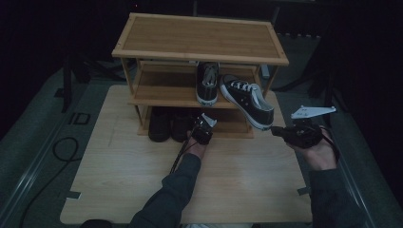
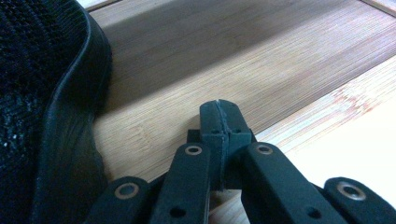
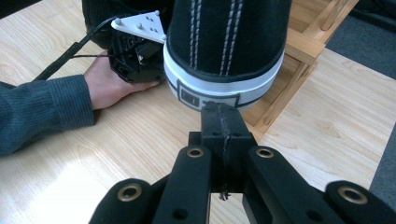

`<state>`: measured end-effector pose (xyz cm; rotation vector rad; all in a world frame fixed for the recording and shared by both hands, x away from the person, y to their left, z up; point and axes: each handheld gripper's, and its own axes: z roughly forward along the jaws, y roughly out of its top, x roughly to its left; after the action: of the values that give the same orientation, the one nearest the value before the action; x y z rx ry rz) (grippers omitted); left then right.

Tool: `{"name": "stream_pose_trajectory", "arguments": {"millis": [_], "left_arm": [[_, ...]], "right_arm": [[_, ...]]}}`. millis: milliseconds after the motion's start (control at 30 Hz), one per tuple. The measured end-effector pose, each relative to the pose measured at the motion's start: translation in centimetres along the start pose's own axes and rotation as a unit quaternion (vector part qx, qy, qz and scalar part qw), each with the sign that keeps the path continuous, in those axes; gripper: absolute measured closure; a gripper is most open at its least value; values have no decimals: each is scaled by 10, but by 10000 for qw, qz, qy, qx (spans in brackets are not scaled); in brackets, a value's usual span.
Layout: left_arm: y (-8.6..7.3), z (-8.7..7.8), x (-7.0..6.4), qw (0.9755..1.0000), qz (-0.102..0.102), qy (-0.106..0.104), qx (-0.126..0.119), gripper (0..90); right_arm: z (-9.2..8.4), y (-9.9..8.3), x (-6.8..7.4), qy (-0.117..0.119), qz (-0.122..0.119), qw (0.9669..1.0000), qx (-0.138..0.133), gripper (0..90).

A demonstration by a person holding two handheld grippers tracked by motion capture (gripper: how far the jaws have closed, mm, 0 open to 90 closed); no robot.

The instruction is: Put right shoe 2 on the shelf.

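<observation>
My right gripper (image 3: 223, 109) has its jaws pressed flat together with nothing between them, the tips just beside the white rubber heel of the black canvas sneaker with white laces (image 1: 247, 99). That sneaker lies crooked on the right end of the middle shelf of the three-tier bamboo shoe rack (image 1: 199, 35), its heel hanging off the near edge toward me, while its partner, the second black canvas sneaker (image 1: 207, 81), stands straight just to its left. My left gripper (image 2: 223, 106) is also closed and empty, resting low at the bottom shelf beside the pair of black mesh shoes (image 1: 168, 124).

I judge the crooked sneaker light, with soft canvas sides that would fold under a pinch and a stiff rubber sole and heel band that would not. Closed jaws can only nudge it, so a push on the heel band should slide it along the smooth bamboo. To lift it, I would open and clamp the heel collar.
</observation>
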<state>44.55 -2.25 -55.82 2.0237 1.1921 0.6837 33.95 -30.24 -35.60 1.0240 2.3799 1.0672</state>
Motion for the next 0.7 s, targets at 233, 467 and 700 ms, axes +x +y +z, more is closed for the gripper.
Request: {"name": "stream_pose_trajectory", "arguments": {"millis": [233, 467, 700], "left_arm": [[0, 0, 0, 10000, 7, 3, -3, 900], [0, 0, -1, 10000, 18, 23, -4, 900], [0, 0, 0, 10000, 55, 23, 17, 900]], "right_arm": [[0, 0, 3, 25, -17, 10000, -14, 900], [-2, 2, 4, -8, -27, 9999, -124, 900], [3, 8, 10, 179, -115, 9997, -134, 900]]}}
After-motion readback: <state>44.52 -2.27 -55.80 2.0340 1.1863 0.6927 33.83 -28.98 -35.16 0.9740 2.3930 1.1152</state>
